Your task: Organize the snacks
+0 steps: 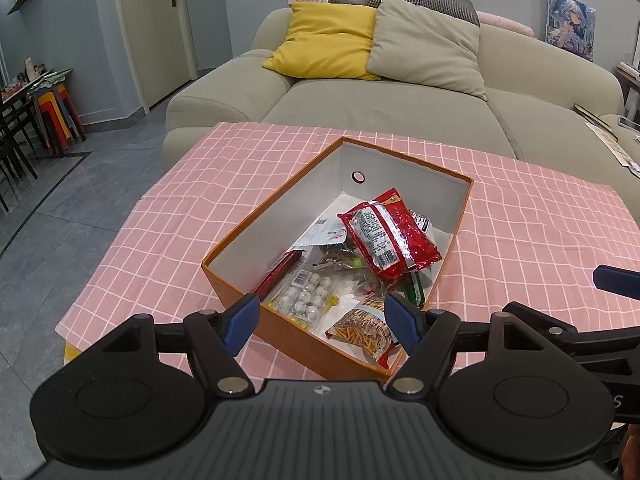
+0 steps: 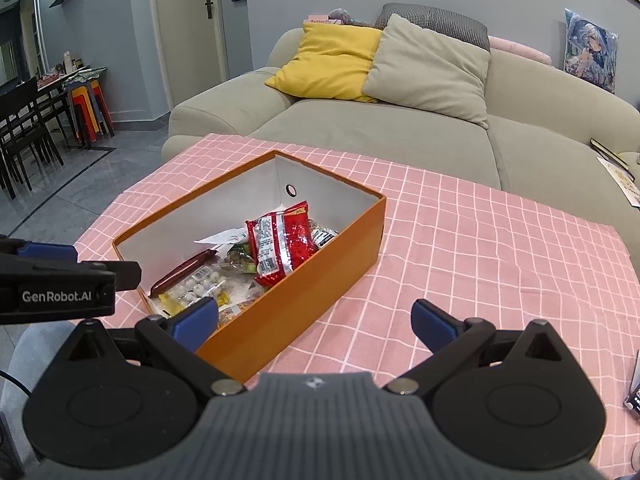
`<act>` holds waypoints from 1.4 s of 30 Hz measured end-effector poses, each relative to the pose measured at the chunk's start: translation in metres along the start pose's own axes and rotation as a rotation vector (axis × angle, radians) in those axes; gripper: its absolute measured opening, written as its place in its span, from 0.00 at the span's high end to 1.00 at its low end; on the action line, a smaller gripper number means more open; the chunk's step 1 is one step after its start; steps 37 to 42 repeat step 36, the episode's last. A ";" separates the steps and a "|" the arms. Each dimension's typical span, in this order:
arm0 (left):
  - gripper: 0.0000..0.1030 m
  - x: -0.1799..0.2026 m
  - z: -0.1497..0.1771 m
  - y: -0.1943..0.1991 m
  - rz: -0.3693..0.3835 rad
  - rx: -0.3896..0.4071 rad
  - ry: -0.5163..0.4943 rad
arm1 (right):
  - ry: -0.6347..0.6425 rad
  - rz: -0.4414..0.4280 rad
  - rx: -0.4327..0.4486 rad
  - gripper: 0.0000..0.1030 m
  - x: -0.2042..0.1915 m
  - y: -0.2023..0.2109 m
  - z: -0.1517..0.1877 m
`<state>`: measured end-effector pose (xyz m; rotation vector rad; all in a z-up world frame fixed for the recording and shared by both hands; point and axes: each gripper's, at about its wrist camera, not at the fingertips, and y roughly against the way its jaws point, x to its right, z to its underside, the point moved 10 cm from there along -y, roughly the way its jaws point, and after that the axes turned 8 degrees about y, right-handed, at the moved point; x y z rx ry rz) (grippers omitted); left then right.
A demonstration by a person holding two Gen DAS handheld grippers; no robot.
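An orange box (image 1: 276,216) (image 2: 336,248) stands on the pink checked tablecloth and holds several snack packets. A red foil packet (image 1: 390,236) (image 2: 280,242) lies on top, with a clear bag of white balls (image 1: 308,294) (image 2: 200,284), a dark red sausage stick (image 2: 182,274) and a bag of orange sticks (image 1: 362,330) beneath. My left gripper (image 1: 322,320) is open and empty above the box's near end. My right gripper (image 2: 316,318) is open and empty, over the cloth beside the box's near right wall. The left gripper's side shows in the right wrist view (image 2: 60,280).
The pink cloth (image 1: 520,220) (image 2: 480,240) covers the table. A beige sofa (image 1: 400,104) with yellow and beige cushions stands right behind the table. A dining table, chairs and stacked stools (image 2: 86,108) stand far left. Papers lie on the sofa at right.
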<state>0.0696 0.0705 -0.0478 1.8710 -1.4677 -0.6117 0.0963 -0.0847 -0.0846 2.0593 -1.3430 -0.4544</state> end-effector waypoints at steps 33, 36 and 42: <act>0.19 -0.001 0.001 -0.001 0.020 0.008 -0.010 | 0.006 -0.017 -0.014 0.04 -0.005 -0.001 0.001; 0.19 -0.002 0.000 0.000 0.017 0.017 -0.010 | 0.007 -0.018 -0.015 0.04 -0.006 -0.001 0.001; 0.19 -0.002 0.000 0.000 0.017 0.017 -0.010 | 0.007 -0.018 -0.015 0.04 -0.006 -0.001 0.001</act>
